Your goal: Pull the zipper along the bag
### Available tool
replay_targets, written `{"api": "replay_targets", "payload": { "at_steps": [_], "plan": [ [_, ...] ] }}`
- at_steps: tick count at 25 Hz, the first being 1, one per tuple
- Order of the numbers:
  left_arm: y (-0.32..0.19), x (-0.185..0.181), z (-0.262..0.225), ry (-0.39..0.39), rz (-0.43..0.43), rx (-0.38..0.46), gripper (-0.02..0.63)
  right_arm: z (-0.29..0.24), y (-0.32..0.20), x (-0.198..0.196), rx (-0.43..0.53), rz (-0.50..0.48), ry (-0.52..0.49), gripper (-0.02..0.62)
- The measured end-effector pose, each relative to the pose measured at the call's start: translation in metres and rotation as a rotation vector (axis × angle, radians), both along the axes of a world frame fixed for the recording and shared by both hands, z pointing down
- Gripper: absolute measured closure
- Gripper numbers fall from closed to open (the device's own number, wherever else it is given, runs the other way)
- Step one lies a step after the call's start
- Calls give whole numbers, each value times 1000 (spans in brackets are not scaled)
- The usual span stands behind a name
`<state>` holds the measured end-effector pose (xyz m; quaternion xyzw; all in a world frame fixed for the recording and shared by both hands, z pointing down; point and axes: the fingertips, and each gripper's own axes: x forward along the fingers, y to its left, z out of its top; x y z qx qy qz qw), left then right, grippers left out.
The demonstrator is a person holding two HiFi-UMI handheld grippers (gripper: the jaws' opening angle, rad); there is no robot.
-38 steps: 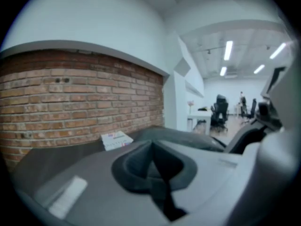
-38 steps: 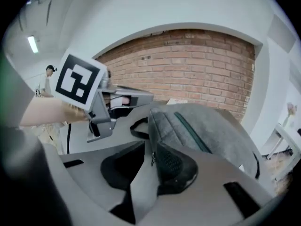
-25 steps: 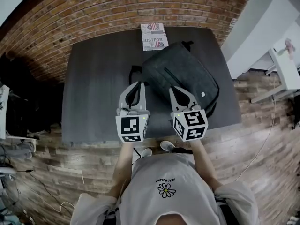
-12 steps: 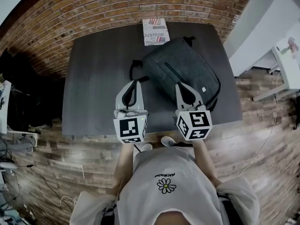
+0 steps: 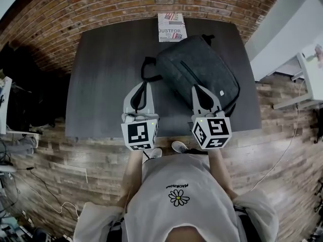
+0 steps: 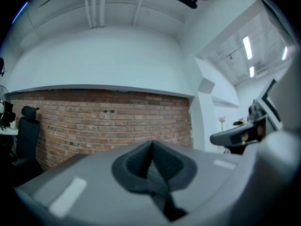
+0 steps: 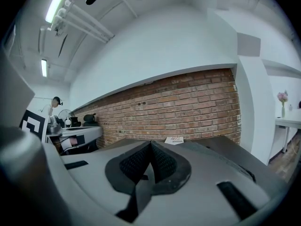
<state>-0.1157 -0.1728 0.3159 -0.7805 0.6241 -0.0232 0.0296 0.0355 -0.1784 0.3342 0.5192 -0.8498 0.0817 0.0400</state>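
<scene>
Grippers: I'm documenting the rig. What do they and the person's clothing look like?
The left gripper and right gripper are light grey wedges with dark textured pads, each carrying a white cube with black square markers. The person wears a white T-shirt with a daisy print.

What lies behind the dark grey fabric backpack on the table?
A white printed booklet lies flat at the far edge of the dark grey table, just beyond the backpack. Whether they touch cannot be told. Anything under the backpack is covered.
</scene>
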Motion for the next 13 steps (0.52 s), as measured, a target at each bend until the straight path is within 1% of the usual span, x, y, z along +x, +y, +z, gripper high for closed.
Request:
{"api": "replay_targets", "payload": {
  "at_steps": [13],
  "plan": [
    [8, 2, -2, -2, 7, 6, 604, -1, 7, 2, 14, 4, 11, 597]
  ]
}}
